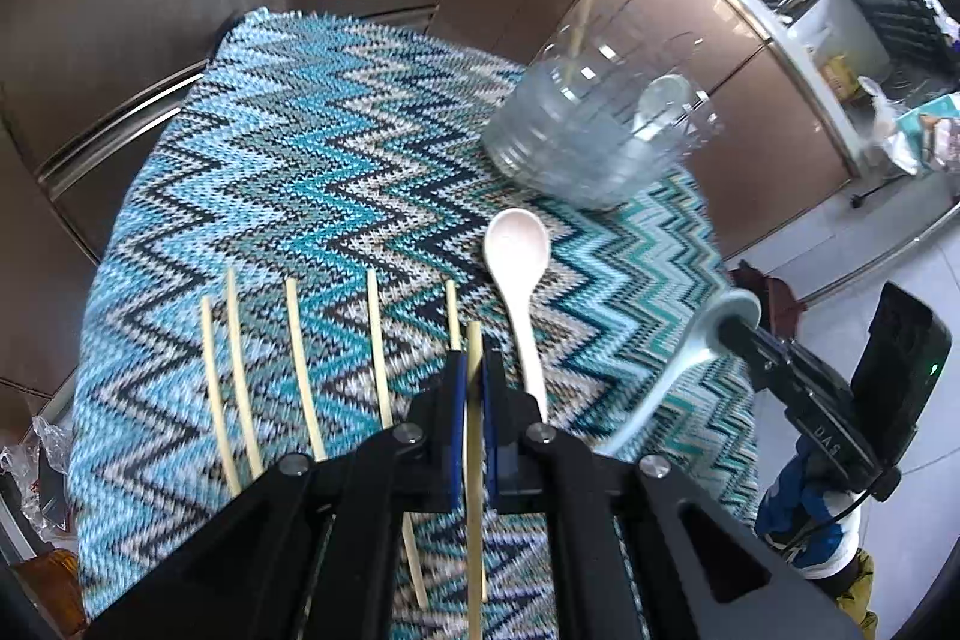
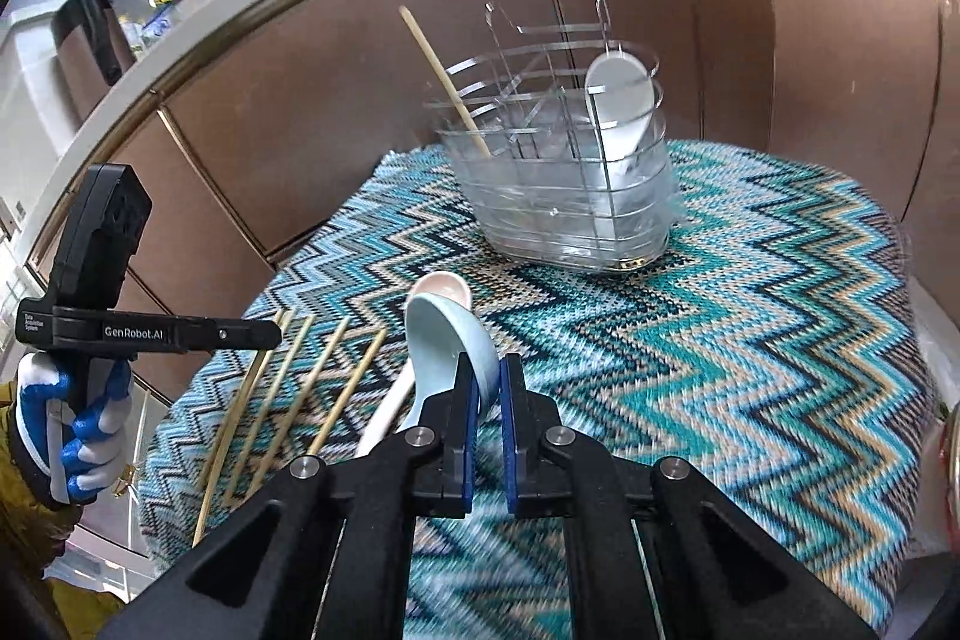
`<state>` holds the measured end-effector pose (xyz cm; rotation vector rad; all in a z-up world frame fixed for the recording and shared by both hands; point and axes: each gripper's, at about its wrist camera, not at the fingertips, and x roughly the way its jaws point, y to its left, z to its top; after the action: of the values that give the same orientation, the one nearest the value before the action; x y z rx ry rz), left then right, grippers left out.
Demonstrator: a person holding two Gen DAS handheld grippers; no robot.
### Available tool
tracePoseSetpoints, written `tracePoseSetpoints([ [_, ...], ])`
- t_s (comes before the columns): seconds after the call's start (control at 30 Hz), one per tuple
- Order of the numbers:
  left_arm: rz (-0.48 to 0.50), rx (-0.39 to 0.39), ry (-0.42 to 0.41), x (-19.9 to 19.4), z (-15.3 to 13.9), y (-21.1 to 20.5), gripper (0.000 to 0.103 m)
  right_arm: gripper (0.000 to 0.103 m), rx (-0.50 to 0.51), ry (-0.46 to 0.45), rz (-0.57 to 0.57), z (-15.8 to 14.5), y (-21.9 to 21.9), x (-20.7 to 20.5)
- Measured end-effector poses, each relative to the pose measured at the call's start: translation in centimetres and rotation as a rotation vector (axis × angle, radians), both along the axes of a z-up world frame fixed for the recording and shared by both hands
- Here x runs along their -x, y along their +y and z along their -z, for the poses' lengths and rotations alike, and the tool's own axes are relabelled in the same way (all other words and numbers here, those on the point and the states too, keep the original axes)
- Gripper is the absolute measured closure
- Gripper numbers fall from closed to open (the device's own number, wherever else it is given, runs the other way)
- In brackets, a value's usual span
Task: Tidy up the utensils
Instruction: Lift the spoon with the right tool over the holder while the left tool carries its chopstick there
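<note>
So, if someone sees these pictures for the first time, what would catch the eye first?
Probably the bright zigzag cloth covering the table. Then the two grips: the left gripper shut on a chopstick, the right gripper shut on a pale blue spoon. Behind them, at the cloth's far edge, stands a wire caddy already holding one chopstick and one spoon.

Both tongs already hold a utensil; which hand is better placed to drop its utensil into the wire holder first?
Probably the right. Its tongs grip the blue spoon and face the wire holder almost straight ahead. The left tongs hold a chopstick; the holder sits off to their right.
</note>
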<state>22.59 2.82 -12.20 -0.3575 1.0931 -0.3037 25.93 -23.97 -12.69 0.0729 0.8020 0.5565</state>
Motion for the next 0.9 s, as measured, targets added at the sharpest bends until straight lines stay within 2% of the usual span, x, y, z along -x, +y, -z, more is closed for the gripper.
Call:
tracePoseSetpoints([
  [0.3, -0.004, 0.054, -0.099, 4.5, -4.4, 1.3, 0.098, 0.096, 0.013, -0.073, 0.038, -3.6, -1.5, 5.4],
  [0.53, -0.008, 0.092, -0.245, 5.9, -9.3, 1.0, 0.098, 0.096, 0.038, -0.154, 0.074, -6.6, -1.1, 7.7],
  [0.73, -0.028, 0.098, -0.422, 2.4, -15.2, -0.7, 0.098, 0.096, 0.051, -0.259, 0.130, -10.0, -0.9, 5.6],
  [0.9, -0.065, 0.114, -0.589, -3.4, -19.9, -2.8, 0.098, 0.096, 0.044, -0.376, 0.184, -13.6, -1.1, 1.7],
])
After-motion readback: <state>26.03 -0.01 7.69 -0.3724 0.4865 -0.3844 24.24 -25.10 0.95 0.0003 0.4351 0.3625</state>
